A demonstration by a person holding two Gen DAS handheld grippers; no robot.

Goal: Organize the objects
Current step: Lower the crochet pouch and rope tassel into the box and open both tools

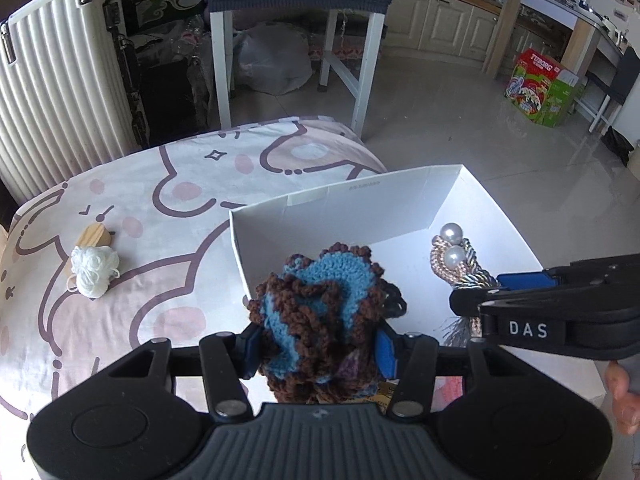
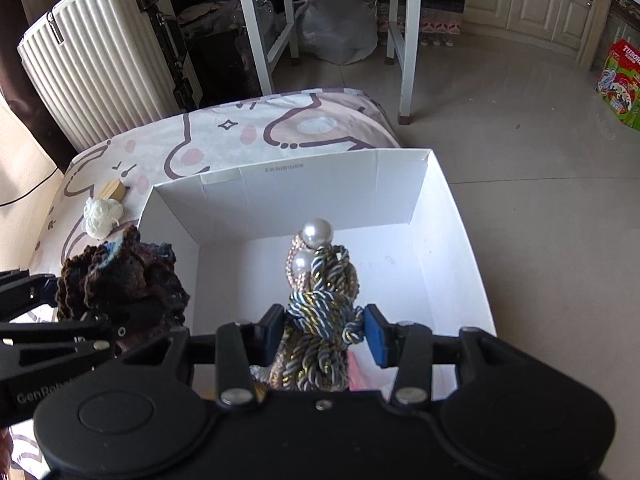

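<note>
Left wrist: left tongs (image 1: 316,344) clamped on the crochet (image 1: 316,312) at the box (image 1: 360,196) rim — released here, it may snag or fall outside. Right wrist: right tongs (image 2: 325,330) clamped on the cords (image 2: 324,320) over the box — pearls (image 2: 317,232) could catch.

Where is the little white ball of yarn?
The white yarn ball lies on the cartoon-print cloth, touching a small wooden block, left of the white box in both wrist views.

glossy pale floor tiles (image 1: 460,128) catch daylight. a white ribbed suitcase (image 1: 60,92) stands left; cream cabinets (image 1: 436,16) line the back wall.
</note>
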